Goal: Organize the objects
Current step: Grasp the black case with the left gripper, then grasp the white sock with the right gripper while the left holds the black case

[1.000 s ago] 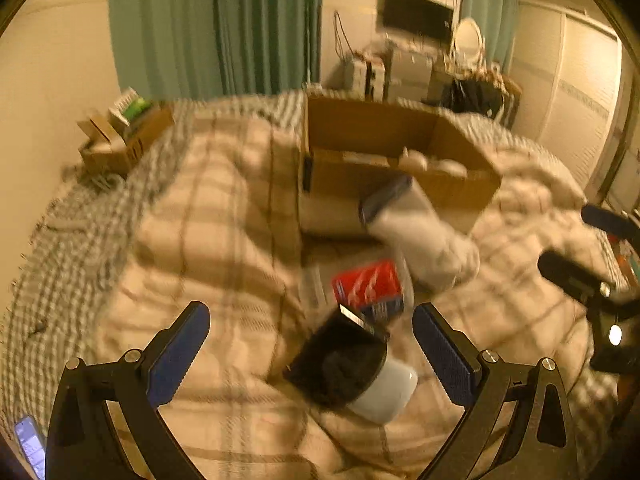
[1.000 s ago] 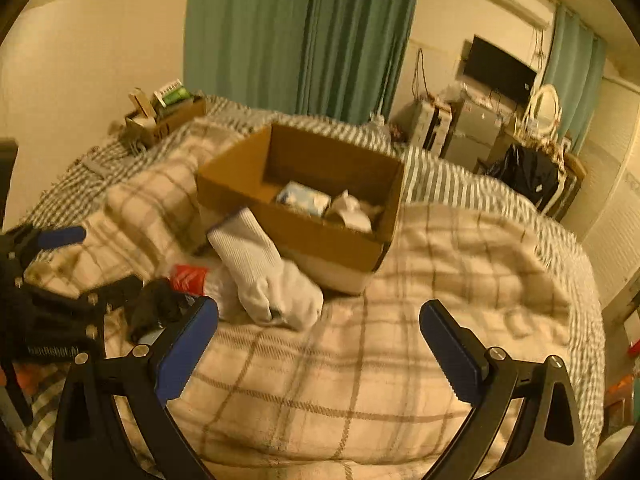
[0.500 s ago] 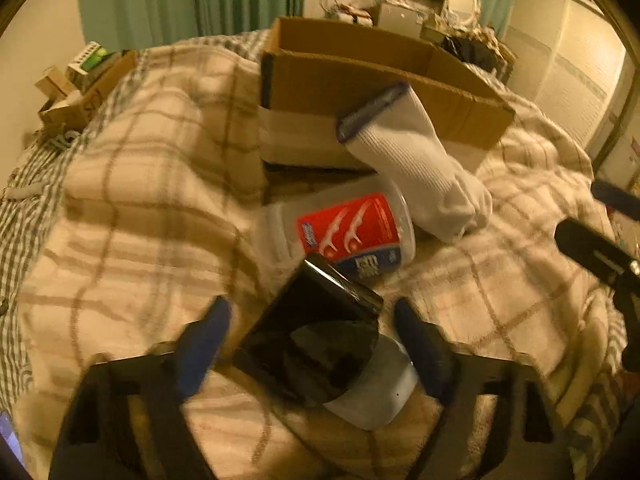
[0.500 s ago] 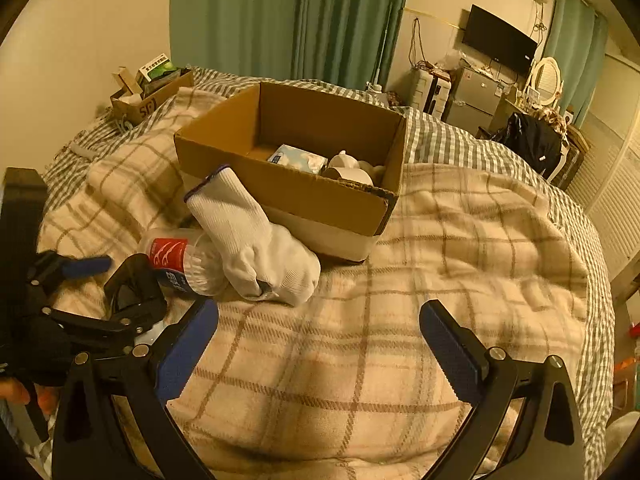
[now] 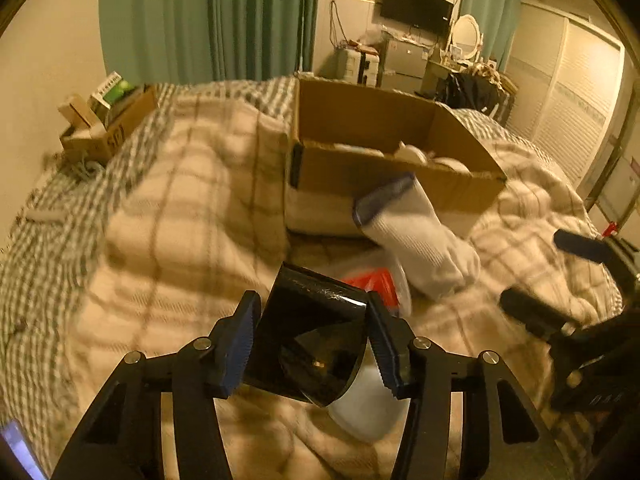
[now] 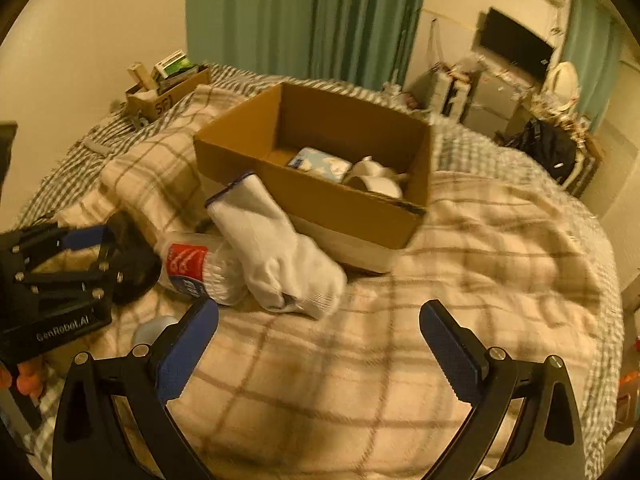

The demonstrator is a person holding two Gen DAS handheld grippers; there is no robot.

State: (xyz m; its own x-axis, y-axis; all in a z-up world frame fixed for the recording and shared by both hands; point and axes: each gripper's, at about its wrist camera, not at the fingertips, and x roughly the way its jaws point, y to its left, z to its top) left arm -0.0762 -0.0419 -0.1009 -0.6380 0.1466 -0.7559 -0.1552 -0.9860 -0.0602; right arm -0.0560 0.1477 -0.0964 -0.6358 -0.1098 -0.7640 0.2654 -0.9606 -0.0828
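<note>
The left gripper (image 5: 310, 340) is closing on the glossy black container (image 5: 308, 344) whose slick sides risk slipping out, while the right gripper (image 6: 320, 340) is hanging released.

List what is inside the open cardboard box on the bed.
Cardboard box holds a pale blue packet and white rounded items; its near wall covers the rest of the floor.

left tool (image 5: 310, 340) closing around a glossy black-and-white object (image 5: 316, 344) on the plaid blanket (image 5: 180, 216)
</note>
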